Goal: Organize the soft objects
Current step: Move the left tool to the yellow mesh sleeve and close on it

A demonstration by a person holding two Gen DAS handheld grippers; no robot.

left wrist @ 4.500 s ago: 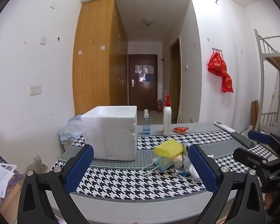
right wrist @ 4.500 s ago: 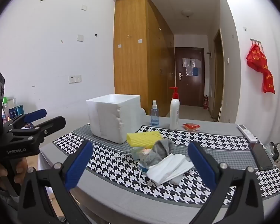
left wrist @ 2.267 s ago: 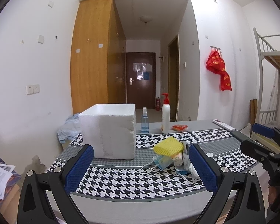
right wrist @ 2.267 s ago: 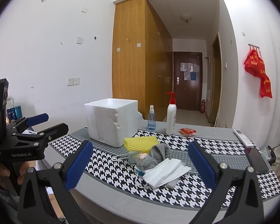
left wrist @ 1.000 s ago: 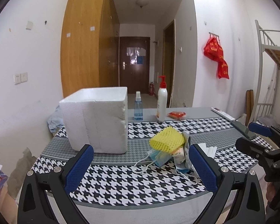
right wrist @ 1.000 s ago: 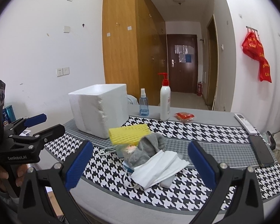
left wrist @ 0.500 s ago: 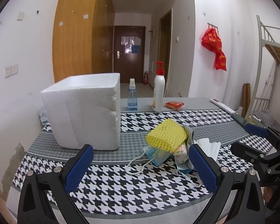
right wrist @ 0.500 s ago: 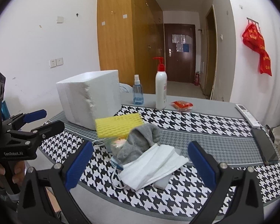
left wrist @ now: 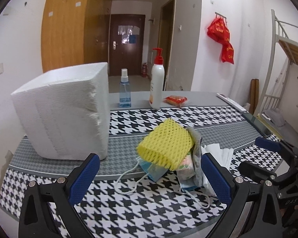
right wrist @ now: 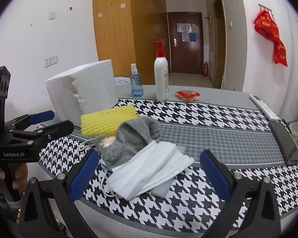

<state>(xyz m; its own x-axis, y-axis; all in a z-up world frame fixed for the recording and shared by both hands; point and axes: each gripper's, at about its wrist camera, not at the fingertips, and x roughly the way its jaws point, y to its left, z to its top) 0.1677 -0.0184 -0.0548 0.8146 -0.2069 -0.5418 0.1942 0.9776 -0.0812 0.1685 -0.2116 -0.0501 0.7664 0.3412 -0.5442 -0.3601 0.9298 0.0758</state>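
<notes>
Both hand-held grippers [left wrist: 149, 176] [right wrist: 150, 173] wide apart over houndstooth tablecloth [left wrist: 141, 208], hallway door [left wrist: 127, 43] beyond.

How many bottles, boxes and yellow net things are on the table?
Bottles: 2, the pump bottle and the spray bottle
White foam box: 1
Yellow foam net: 1
Total: 4
</notes>
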